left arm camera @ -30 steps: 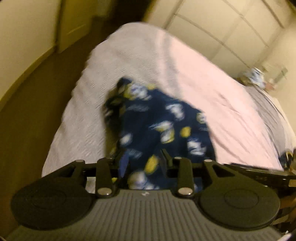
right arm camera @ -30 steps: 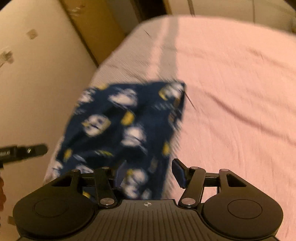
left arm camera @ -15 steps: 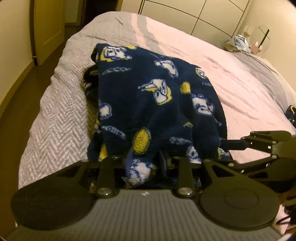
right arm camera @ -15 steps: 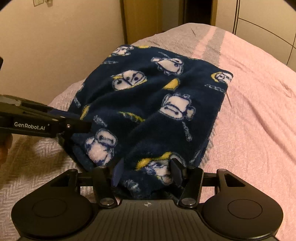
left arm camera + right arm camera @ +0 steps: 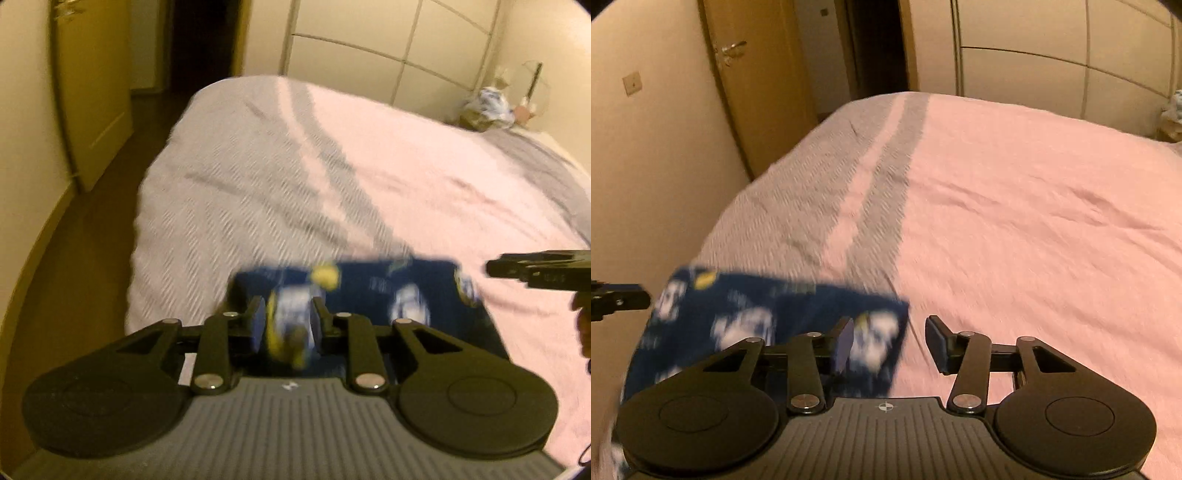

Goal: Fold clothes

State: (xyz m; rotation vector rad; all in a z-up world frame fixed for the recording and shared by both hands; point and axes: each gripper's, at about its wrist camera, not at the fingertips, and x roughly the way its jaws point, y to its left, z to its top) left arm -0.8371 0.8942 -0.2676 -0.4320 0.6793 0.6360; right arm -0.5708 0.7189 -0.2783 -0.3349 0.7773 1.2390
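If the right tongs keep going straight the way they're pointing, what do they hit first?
The right tongs stand open, with the corner of the navy fleece garment at their left finger. Straight ahead lies only the pink bedspread, probably first contact, though blur obscures depth.

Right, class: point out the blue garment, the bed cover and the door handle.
Garment (image 5: 738, 314), right wrist view: the printed blue fleece, mid-panel.
Bed cover (image 5: 1015, 221), right wrist view: the bare pink part.
Door handle (image 5: 733, 48), right wrist view: the metal lever on the wooden door.
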